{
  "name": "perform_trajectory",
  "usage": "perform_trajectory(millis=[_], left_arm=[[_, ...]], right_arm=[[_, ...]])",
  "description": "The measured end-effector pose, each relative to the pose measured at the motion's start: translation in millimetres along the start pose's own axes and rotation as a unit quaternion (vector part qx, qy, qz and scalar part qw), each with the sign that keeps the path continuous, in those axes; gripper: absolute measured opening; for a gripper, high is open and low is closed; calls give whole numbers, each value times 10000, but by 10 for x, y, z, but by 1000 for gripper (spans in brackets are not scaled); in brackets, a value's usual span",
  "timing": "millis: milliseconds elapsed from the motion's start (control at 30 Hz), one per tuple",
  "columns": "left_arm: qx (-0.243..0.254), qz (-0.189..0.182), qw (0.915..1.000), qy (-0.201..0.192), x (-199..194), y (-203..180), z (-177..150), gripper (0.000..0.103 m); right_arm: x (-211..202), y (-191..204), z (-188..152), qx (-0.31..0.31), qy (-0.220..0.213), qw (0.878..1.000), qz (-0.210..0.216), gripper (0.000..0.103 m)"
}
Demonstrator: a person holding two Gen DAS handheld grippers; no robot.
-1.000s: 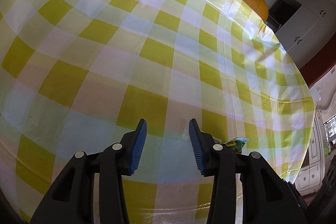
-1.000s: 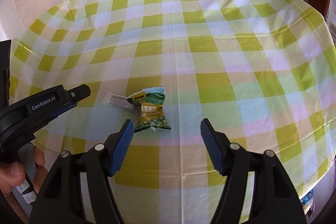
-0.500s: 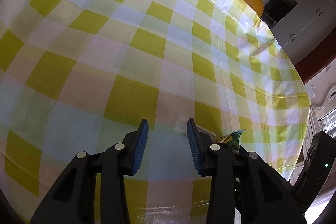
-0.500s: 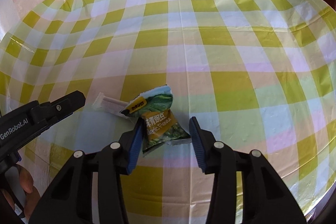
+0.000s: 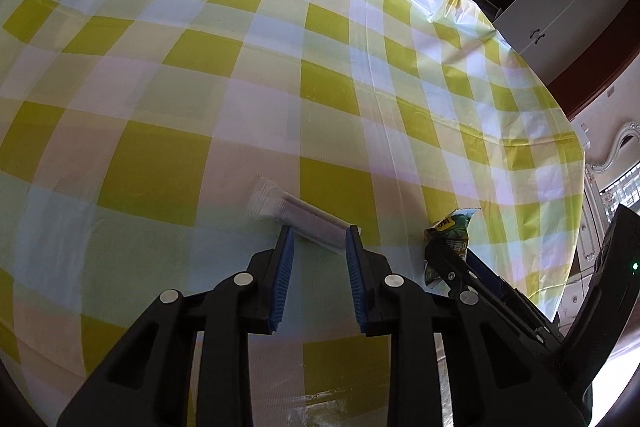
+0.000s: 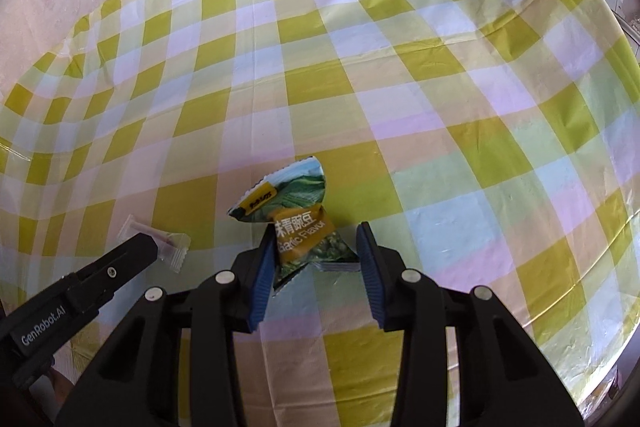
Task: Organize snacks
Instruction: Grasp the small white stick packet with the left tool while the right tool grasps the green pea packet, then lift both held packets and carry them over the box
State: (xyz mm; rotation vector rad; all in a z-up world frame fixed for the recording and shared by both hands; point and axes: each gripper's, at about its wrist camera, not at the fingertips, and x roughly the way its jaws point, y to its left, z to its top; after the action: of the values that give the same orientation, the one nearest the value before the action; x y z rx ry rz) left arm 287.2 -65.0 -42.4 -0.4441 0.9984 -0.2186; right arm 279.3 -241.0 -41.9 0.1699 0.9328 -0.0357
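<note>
Checked tablecloth [image 6: 400,67] underfoot. Pinched pea pack [image 6: 308,239] at 6 o'clock with right gripper [image 6: 314,247], just closing. Straddled wrapper [image 5: 276,205] with left gripper [image 5: 320,239], narrowing yet unclenched. Best squeezed mid-body, lifted straight.

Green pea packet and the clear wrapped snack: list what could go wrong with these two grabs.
1. The right gripper straddles only the green pea packet's crumpled lower end; its jaws have been closing, so the slick bag may squirt out.
2. The left gripper catches the clear wrapped snack at its fingertips, so it may slip or pivot.
3. Either may pinch the tablecloth.
</note>
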Motion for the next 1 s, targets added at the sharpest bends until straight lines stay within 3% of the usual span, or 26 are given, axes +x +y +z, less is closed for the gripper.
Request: perform_trajectory(millis=[167,267,467,567,767,1000], left_arm=[[146,142,9997,-126,83,-87,82,29],[492,516,9972,-234,146,-235,103,31],[1210,1293,9833,-409,292,-493,93,33],[1499,1671,9735,-442,315,-537,64,22],[1682,1785,9683,-475,278,-549,1,16],[1664,1759,9690,-495,201,-548,-113,14]], right_arm=[[-2,-3,-13,-1,-75,10000,51,40],[-3,-29,-9,48,-83,9999,139,40],[-6,-83,-16,33,-162,9998,-54,40],[-3,-118,-10,59,-162,9998,-64,40],[-1,-114,-4,59,-164,9998,-73,40],[-17,-111,-25,3,-167,9998,-103,40]])
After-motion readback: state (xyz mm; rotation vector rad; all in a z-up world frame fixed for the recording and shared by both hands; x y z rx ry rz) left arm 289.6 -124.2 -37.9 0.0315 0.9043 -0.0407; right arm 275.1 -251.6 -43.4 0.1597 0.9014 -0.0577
